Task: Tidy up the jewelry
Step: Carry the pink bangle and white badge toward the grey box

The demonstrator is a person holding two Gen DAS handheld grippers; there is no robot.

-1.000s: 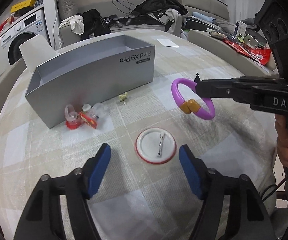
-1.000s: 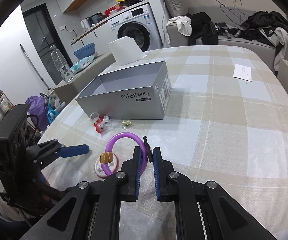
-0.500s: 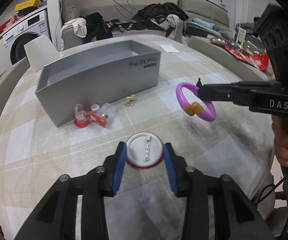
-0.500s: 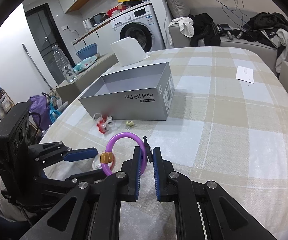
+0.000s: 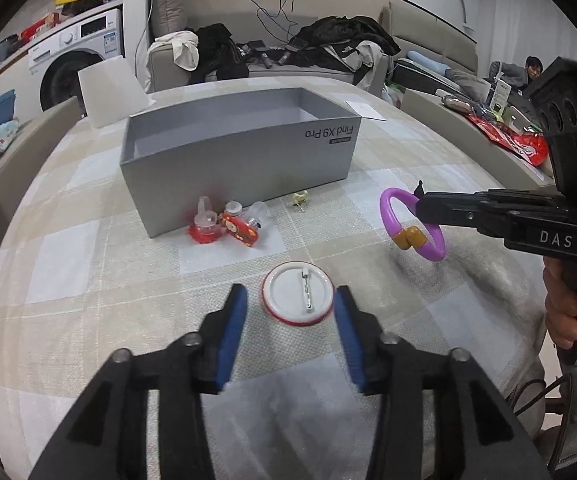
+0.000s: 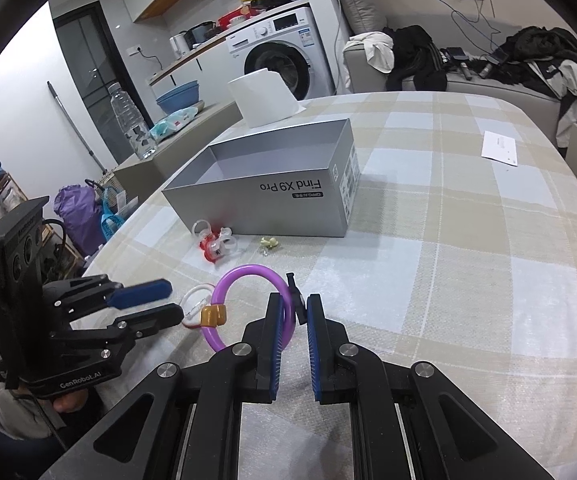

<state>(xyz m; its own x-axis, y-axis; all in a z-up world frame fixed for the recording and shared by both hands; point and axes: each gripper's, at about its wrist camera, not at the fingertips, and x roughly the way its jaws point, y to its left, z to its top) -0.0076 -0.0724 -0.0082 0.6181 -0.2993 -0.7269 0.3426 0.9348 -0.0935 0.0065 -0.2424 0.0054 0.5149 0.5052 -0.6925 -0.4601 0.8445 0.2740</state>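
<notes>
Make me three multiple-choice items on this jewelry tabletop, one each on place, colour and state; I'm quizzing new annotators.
1. Where does the round white pin badge with a red rim lie?
A. inside the box
B. on the cloth between the left gripper's fingers
C. on the sofa

2. What colour is the plastic bangle with a gold clasp?
A. green
B. black
C. purple

3. How is the right gripper?
A. shut on the bangle
B. open, holding nothing
C. lying on the table

Answers: 1 B, the blue pads flank the badge without touching it. 2 C, the purple ring shows in both views. 3 A, its fingers pinch the ring, near the open grey cardboard box.
</notes>
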